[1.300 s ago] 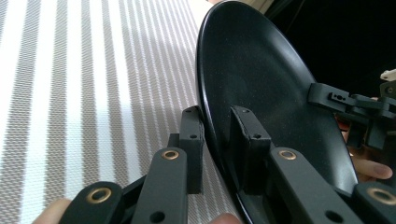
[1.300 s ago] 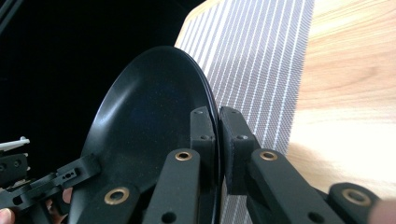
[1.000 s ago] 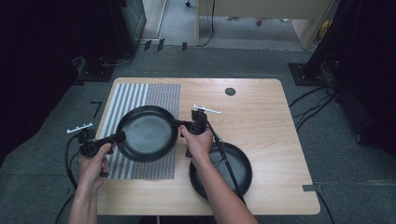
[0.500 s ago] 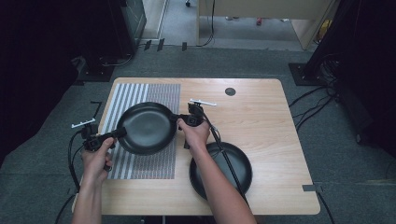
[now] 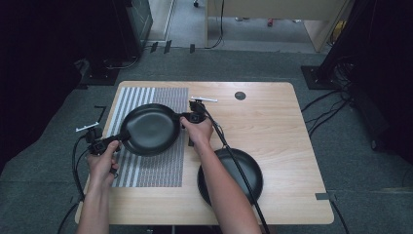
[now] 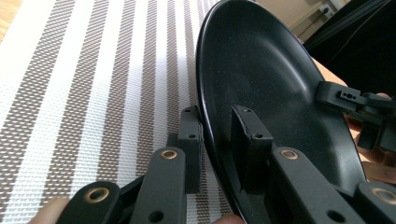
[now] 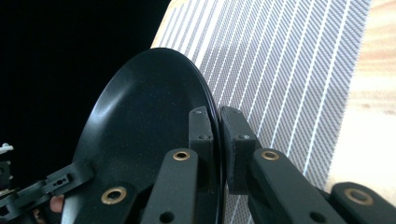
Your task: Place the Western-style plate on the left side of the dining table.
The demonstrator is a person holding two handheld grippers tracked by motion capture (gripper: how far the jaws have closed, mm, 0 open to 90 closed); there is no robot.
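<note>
The black pan (image 5: 150, 129) hangs above the striped mat (image 5: 151, 168) at the worktop's left. It looks stiff and fairly heavy, with a thin, slick rim, so a hold on opposite edges suits it. The left tool (image 5: 100, 145) clamps the near-left rim, the right tool (image 5: 191, 117) the far-right rim (both pinch lip only). Forearms reach in from below, wrists level.

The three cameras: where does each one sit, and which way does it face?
High view: above the person's side, looking down on the wooden table; both forearms show.
Left gripper view: on the left tongs, clamping the round black pan.
Right gripper view: on the right tongs, clamping the opposite rim.
All share the pan and the striped woven mat.
</note>
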